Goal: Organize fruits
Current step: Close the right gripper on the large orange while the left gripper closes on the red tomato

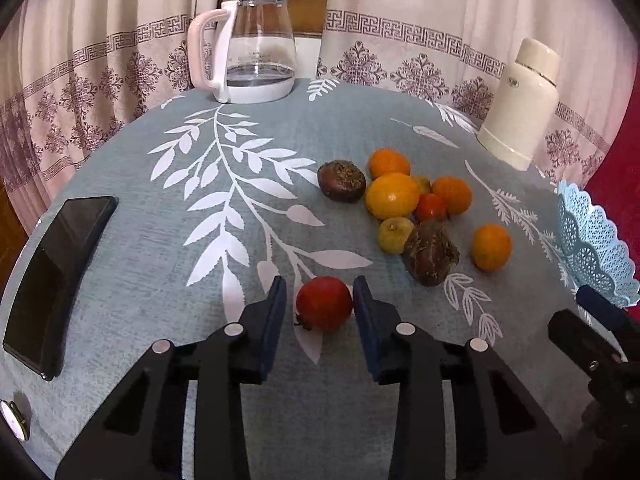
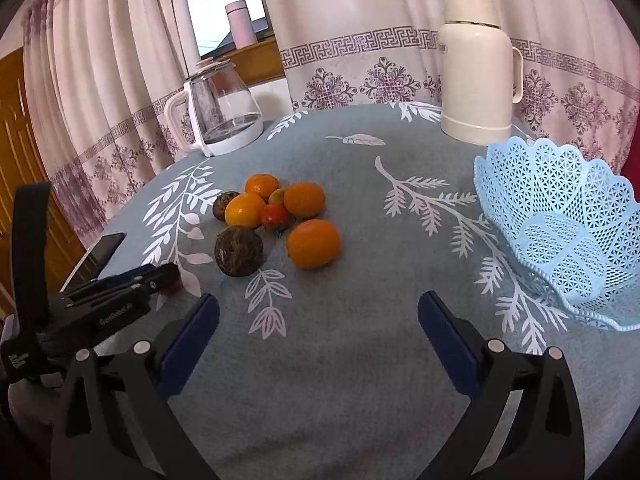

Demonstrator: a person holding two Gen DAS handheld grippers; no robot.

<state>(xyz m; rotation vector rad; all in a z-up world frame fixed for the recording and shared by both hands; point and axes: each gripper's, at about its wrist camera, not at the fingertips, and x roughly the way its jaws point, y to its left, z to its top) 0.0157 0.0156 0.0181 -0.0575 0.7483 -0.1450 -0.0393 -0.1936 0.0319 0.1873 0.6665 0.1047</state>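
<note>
L gripper (image 1: 320, 304) sat low on the table w/ its blue pads either side of a small red fruit (image 1: 324, 304), prob. a tomato; right pad looked to touch it, left pad a sliver off, so jaws were narrowing but not clamped yet. R gripper (image 2: 318, 316) hung wide apart over bare grey leaf-print tablecloth (image 2: 320, 380), holding nothing. Rest of the fruit lay in a loose pile further out: oranges (image 2: 313, 243), a yellow lemon-like one (image 1: 392, 196), two dark brown rough ones (image 1: 431, 252), another small red one (image 1: 430, 207). Light-blue lattice basket (image 2: 560, 232) stood well apart to the right, nothing seen in it. Step in hand, I'd judge: first pick, tomato grasp. Next calls for a gentle squeeze, since soft skin may bruise or squirt out, then lift and carry rightward to the basket, clear of the R gripper.
</note>
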